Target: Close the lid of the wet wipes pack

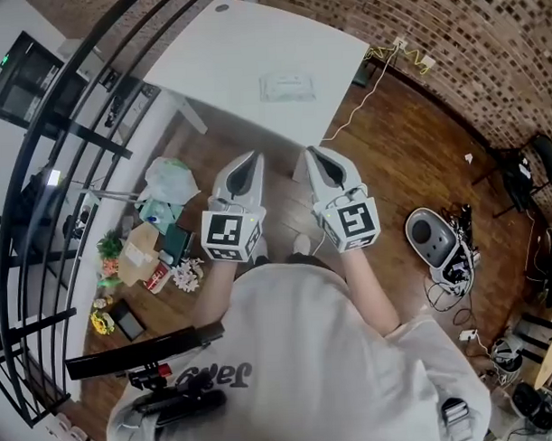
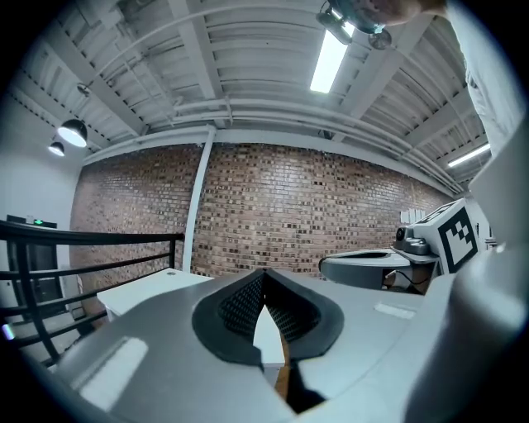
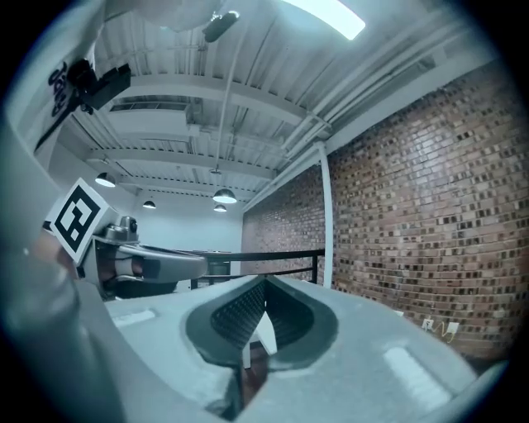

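The wet wipes pack (image 1: 288, 86) lies flat on the white table (image 1: 225, 54), far ahead of both grippers; it is too small for me to tell how its lid stands. My left gripper (image 1: 249, 159) and right gripper (image 1: 313, 154) are held side by side close to the person's chest, short of the table's near edge. Both are shut with nothing between their jaws. In the left gripper view the left gripper (image 2: 264, 273) has its tips meeting, pointed at a brick wall. The right gripper (image 3: 265, 281) looks the same in its own view.
A heap of bags and packets (image 1: 155, 237) lies on the wooden floor at the left. A black railing (image 1: 48, 178) runs along the left side. A grey device (image 1: 430, 237) with cables sits on the floor at the right. A cable (image 1: 366, 94) trails off the table's right corner.
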Available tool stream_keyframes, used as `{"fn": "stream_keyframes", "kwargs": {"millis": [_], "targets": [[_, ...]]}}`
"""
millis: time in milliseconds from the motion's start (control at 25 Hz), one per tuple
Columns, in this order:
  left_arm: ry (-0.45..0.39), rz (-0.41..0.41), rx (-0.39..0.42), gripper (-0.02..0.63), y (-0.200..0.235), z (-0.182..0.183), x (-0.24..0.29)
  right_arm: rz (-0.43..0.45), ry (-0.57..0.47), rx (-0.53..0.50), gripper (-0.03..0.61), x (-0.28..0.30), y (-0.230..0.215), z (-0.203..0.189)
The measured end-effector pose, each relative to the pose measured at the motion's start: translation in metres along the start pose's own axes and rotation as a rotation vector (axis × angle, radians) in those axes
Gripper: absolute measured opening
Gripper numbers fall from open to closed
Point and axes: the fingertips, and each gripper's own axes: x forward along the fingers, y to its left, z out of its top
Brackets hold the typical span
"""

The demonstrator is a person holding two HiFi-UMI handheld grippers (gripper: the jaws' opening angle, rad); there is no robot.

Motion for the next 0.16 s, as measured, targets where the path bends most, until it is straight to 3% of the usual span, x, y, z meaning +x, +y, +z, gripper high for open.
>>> {"fn": "stream_keyframes", "kwargs": {"millis": [160], "targets": [[0.002,0.003,-0.005,0.017,0.014,-0.001,-0.006,-0.046,0.003,0.009,-0.012,0.006,-0.004,0.002]]}}
